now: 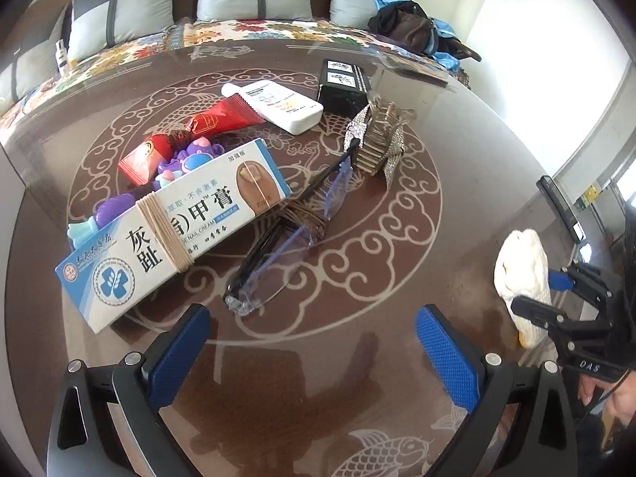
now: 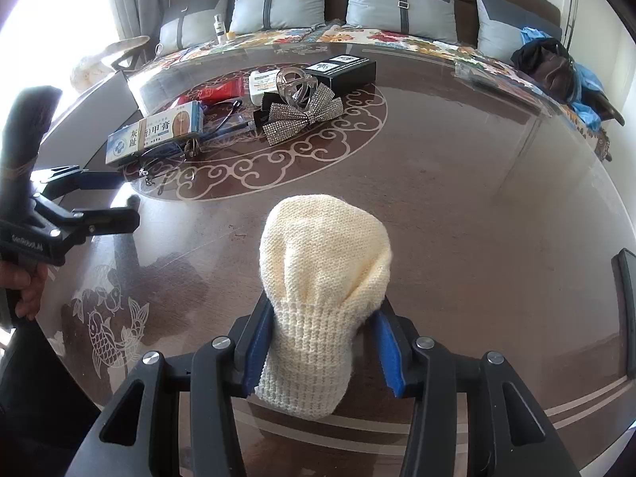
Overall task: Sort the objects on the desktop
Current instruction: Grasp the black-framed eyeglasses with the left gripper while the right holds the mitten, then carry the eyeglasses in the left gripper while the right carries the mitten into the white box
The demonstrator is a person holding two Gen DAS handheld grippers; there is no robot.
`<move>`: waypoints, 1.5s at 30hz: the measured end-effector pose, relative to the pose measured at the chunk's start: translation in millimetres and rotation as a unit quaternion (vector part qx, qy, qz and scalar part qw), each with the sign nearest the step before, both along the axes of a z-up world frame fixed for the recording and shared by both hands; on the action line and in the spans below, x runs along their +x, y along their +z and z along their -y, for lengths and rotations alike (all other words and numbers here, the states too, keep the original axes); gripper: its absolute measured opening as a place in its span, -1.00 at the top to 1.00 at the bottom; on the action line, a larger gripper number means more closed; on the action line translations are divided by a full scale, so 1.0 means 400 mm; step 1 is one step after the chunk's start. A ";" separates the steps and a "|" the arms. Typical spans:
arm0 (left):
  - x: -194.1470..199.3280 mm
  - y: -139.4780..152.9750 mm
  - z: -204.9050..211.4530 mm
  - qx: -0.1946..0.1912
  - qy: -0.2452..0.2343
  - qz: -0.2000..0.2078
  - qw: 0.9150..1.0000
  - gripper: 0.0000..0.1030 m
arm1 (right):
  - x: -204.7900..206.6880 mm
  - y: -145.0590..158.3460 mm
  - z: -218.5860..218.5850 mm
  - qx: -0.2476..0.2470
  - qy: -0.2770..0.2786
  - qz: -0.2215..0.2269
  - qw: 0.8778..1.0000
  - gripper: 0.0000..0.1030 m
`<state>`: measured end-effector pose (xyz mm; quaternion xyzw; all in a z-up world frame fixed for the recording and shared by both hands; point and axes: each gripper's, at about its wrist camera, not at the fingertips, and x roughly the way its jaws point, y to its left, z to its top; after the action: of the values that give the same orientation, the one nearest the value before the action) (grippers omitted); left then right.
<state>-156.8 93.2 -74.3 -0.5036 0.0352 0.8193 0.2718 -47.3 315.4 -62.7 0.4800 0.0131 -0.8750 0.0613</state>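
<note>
My right gripper is shut on a cream knitted sock, which stands up between the blue pads above the brown glass table. In the left wrist view the sock shows at the right, in the right gripper. My left gripper is open and holds nothing, just short of a pile: a blue-white nail cream box, folded glasses, a rhinestone bow clip, a white bottle, a red tube, a purple toy and a black box.
A sofa with grey cushions and a floral cover runs behind the table. A dark bag lies on it at the right, a small bottle at the left. A dark flat device sits at the table's right edge.
</note>
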 end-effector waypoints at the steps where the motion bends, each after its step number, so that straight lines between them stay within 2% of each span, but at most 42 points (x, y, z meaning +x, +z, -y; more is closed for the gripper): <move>1: -0.022 -0.006 -0.009 0.003 0.000 0.008 1.000 -1.00 | 0.000 -0.001 0.000 -0.003 -0.002 0.000 1.000 0.08; 4: -0.061 -0.010 -0.058 0.003 -0.027 0.014 1.000 -1.00 | 0.004 -0.001 -0.006 -0.011 -0.009 0.001 1.000 0.08; 8: -0.070 -0.015 -0.136 -0.032 -0.089 0.013 0.995 -1.00 | 0.013 0.000 -0.016 -0.016 -0.017 0.004 1.000 0.08; 9: -0.063 -0.014 -0.153 -0.044 -0.105 0.007 0.994 -0.93 | 0.016 0.000 -0.020 -0.017 -0.018 0.005 1.000 0.08; 11: -0.037 -0.008 -0.174 -0.089 -0.115 -0.031 0.989 -0.15 | 0.022 0.002 -0.027 -0.016 -0.020 0.007 1.000 0.08; 12: -0.026 -0.004 -0.174 -0.097 -0.116 -0.039 0.988 -0.02 | 0.024 0.003 -0.032 -0.016 -0.021 0.009 1.000 0.08; 14: -0.008 0.004 -0.154 -0.076 -0.108 -0.025 0.991 0.45 | 0.029 0.004 -0.044 -0.019 -0.024 0.014 0.999 0.08; 16: 0.026 0.006 -0.119 -0.055 -0.086 -0.013 0.995 0.45 | 0.031 0.006 -0.052 -0.018 -0.027 0.020 0.999 0.08; 19: 0.087 0.004 -0.074 -0.048 -0.054 -0.017 0.997 0.43 | 0.032 0.013 -0.055 -0.017 -0.027 0.026 0.999 0.08; 21: 0.102 0.003 -0.070 -0.043 -0.051 -0.016 0.998 0.31 | 0.028 0.013 -0.049 -0.011 -0.022 0.030 0.999 0.08; 22: 0.106 0.002 -0.074 -0.044 -0.057 -0.015 0.997 -0.05 | 0.025 0.013 -0.045 -0.006 -0.020 0.031 0.999 0.03; 23: 0.104 0.000 -0.084 -0.054 -0.060 -0.016 0.997 -0.53 | 0.020 0.011 -0.041 0.001 -0.020 0.032 0.999 0.02; 24: 0.106 -0.001 -0.093 -0.067 -0.060 -0.023 0.996 -0.68 | 0.014 0.010 -0.038 0.008 -0.020 0.034 0.999 -0.09; 25: 0.106 -0.005 -0.102 -0.074 -0.065 -0.029 0.995 -0.71 | 0.007 0.010 -0.035 0.011 -0.019 0.036 0.999 -0.21; 27: 0.108 -0.016 -0.116 -0.084 -0.074 -0.035 0.993 -0.66 | -0.002 0.016 -0.031 0.011 -0.015 0.035 0.999 -0.24; 28: 0.114 -0.016 -0.122 -0.099 -0.074 -0.051 0.991 -0.40 | -0.004 0.021 -0.027 0.012 -0.012 0.031 0.999 -0.24; 29: 0.117 -0.010 -0.120 -0.089 -0.078 -0.056 0.991 0.03 | -0.004 0.026 -0.024 0.013 -0.009 0.028 0.999 -0.23; 31: 0.114 0.000 -0.110 -0.082 -0.068 -0.051 0.993 0.47 | -0.004 0.037 -0.024 0.013 -0.010 0.028 0.999 0.05; 34: 0.122 0.021 -0.068 -0.042 -0.042 -0.043 0.997 0.47 | 0.006 0.063 -0.026 0.006 -0.015 0.020 1.000 0.06; 37: 0.151 0.080 0.001 0.022 -0.002 -0.046 0.999 0.47 | 0.017 0.093 -0.014 0.003 -0.009 0.014 1.000 0.07; 41: 0.199 0.195 0.117 0.089 0.049 -0.077 0.992 0.47 | 0.012 0.143 0.033 0.003 0.014 0.005 1.000 0.07; 45: 0.242 0.302 0.266 0.128 0.096 -0.108 0.981 0.47 | -0.007 0.212 0.121 -0.010 0.041 -0.020 0.999 0.07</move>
<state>-60.1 -13.4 46.6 -0.3742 -0.0897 0.8889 0.2487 -50.2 267.1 21.9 0.4612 0.0257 -0.8810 0.1019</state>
